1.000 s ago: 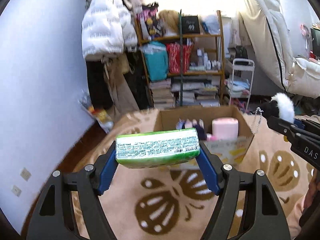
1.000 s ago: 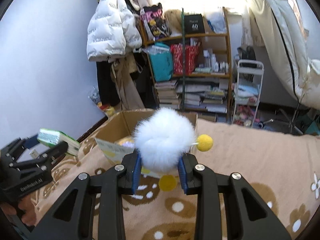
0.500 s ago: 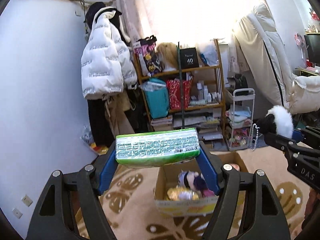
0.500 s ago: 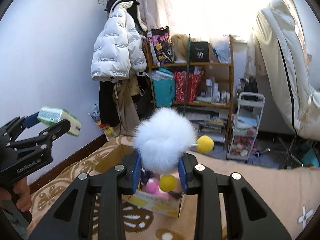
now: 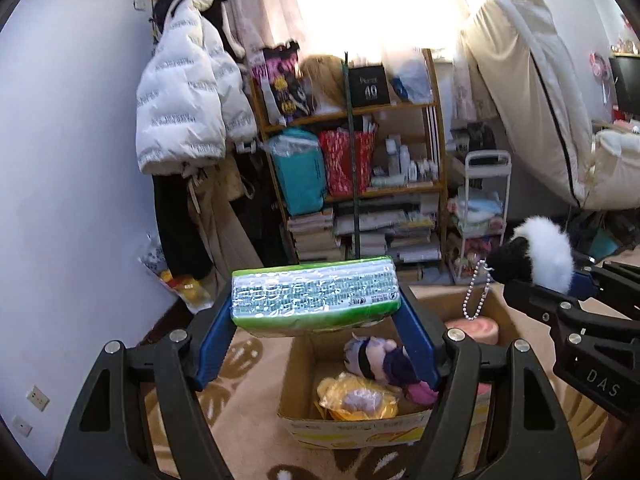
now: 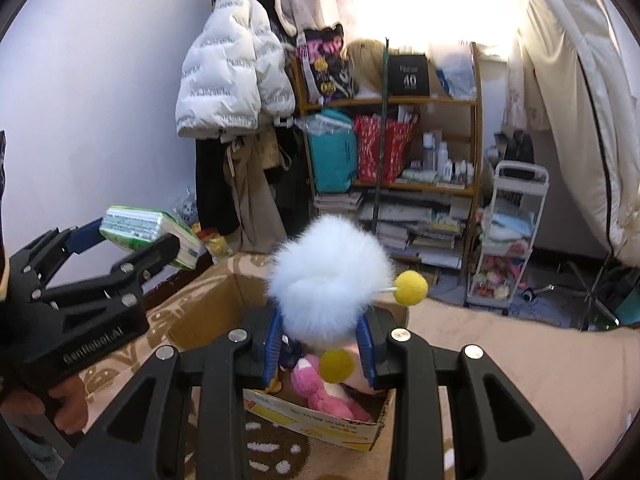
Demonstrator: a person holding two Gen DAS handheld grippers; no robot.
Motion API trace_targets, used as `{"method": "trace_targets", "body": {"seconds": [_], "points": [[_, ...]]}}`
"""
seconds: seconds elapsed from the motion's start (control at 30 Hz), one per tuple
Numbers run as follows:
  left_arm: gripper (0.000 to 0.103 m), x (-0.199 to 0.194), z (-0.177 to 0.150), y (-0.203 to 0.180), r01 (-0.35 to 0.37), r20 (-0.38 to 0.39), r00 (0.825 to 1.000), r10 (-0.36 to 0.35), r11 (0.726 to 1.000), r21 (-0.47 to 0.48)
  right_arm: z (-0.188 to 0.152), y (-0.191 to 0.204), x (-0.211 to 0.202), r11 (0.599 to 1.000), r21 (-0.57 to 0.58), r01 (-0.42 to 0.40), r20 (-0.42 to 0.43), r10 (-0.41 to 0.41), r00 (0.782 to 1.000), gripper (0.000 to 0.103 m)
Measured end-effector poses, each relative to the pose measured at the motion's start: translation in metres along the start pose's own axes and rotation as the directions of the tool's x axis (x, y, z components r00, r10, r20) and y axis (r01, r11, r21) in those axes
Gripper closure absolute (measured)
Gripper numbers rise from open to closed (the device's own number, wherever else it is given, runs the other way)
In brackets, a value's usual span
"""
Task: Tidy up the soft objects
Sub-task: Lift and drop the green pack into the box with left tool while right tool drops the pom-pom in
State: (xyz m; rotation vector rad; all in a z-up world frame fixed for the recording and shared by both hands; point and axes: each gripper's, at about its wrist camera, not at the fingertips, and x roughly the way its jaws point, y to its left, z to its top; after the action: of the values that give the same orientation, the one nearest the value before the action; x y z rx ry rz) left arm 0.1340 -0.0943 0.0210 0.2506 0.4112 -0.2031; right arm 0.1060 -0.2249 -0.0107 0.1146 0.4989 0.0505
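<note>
My left gripper [image 5: 316,320] is shut on a green tissue pack [image 5: 314,294] and holds it in the air above the near left side of a cardboard box [image 5: 296,384]. The box holds several plush toys [image 5: 380,360] and a pink roll [image 5: 476,326]. My right gripper [image 6: 322,340] is shut on a white fluffy pompom toy [image 6: 328,276] with yellow balls, held above the same box [image 6: 200,312]. The right gripper with the toy also shows in the left wrist view [image 5: 536,256], and the left gripper with the pack in the right wrist view [image 6: 148,228].
The box stands on a beige patterned blanket [image 5: 248,392]. Behind it are a cluttered wooden shelf [image 5: 360,184], hanging coats [image 5: 188,108], a white trolley [image 6: 508,240] and a blue wall [image 5: 68,160].
Both grippers rose with their loads and now look down into the box from above. They have since tilted slightly lower toward the box.
</note>
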Motion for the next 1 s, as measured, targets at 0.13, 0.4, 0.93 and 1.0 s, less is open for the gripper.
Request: {"method": "trace_targets", "body": {"seconds": [0.13, 0.4, 0.93, 1.0], "points": [[0.028, 0.026, -0.015, -0.005, -0.007, -0.061, 0.998, 0.007, 1.0, 0.001, -0.013, -0.005, 0.022, 1.0, 0.018, -0.002, -0.058, 0.003, 0.998, 0.068], [0.013, 0.056, -0.036, -0.012, -0.008, -0.145, 0.989, 0.009, 1.0, 0.006, -0.038, -0.014, 0.047, 0.999, 0.033, -0.005, -0.163, 0.011, 0.987, 0.067], [0.001, 0.024, -0.034, 0.015, -0.057, -0.129, 0.99, 0.05, 0.997, -0.05, -0.038, -0.025, 0.027, 0.998, 0.066, 0.016, -0.158, -0.005, 0.987, 0.03], [0.001, 0.016, -0.033, 0.018, -0.07, -0.126, 0.99, 0.063, 0.996, -0.053, -0.037, -0.025, 0.019, 0.998, 0.06, 0.018, -0.148, -0.009, 0.989, 0.025]]}}
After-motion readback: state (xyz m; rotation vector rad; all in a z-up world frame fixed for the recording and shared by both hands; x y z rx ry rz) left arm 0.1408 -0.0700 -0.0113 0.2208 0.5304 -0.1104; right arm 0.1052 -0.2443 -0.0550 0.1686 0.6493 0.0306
